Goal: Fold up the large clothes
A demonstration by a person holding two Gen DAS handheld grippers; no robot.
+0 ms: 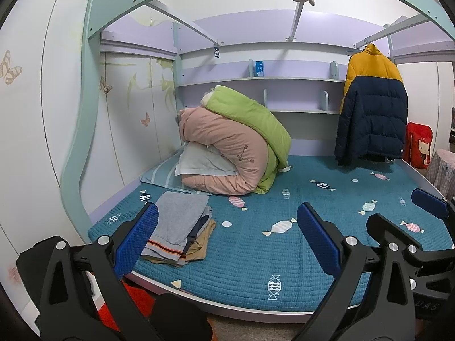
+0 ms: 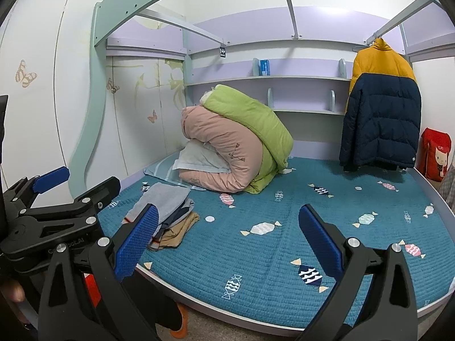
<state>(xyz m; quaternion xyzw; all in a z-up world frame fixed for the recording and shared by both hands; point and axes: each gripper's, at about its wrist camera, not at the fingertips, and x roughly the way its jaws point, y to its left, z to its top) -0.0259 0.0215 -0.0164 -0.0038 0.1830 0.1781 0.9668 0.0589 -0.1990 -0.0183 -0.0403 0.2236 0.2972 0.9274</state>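
Left wrist view: the left gripper (image 1: 227, 236) has its fingers (image 1: 139, 238) spread wide and holds nothing. It stands off the near edge of the bed (image 1: 250, 258). The puffer jacket (image 1: 372, 108) hangs from a rail at the far right, its hem just above the mattress. A folded stack (image 1: 179, 227) lies at the bed's near left.

Right wrist view: the right gripper (image 2: 227, 236) is likewise fully open and empty. The puffer jacket (image 2: 382, 113) is judged light, bulky, springy and slippery-shelled. Grasp at the shoulders or collar seam; padding will compress and slide.
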